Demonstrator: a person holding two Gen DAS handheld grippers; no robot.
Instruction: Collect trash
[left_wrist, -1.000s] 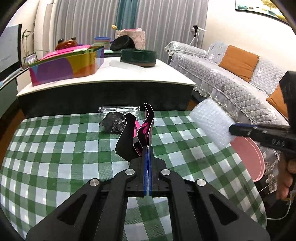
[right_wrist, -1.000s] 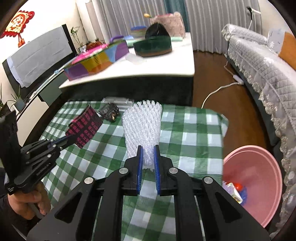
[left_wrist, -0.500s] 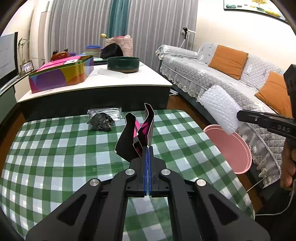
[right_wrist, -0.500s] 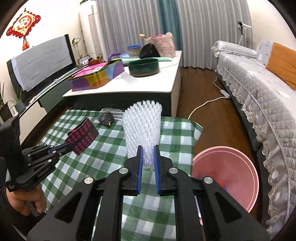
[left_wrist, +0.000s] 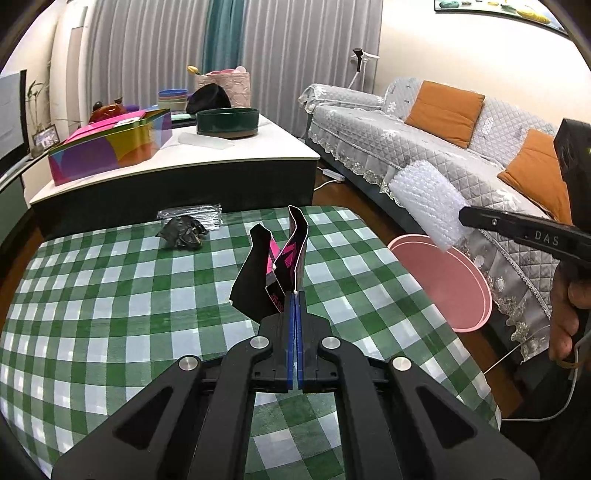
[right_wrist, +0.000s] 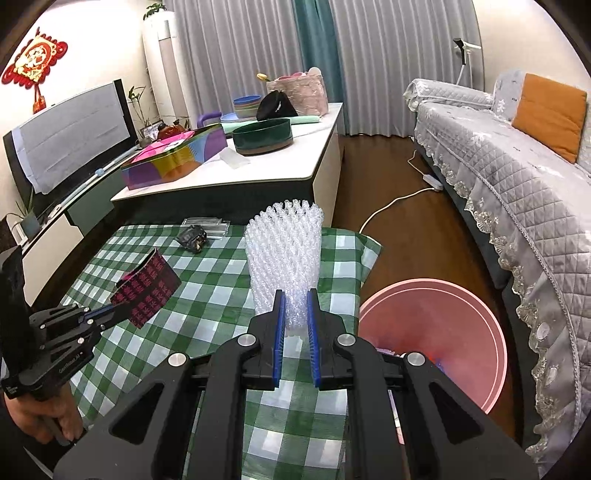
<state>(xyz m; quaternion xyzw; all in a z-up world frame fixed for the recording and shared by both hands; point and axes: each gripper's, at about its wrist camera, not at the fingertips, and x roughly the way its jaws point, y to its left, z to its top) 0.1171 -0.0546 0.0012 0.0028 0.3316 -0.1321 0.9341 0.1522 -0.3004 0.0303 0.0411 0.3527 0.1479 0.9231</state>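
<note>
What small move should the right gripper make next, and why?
Probably carry the white foam-net sleeve rightwards over the pink plastic basin before opening. The right gripper is shut on it, but it seems to hang above the green checked tablecloth, beside the basin.

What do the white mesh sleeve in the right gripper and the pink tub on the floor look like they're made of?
White mesh sleeve: looks like soft foam netting, matte and translucent, with an open lattice that crumples where the right gripper pinches it.
Pink tub: probably moulded plastic, with a smooth even colour and a thin pale rim with a slight sheen.
</note>
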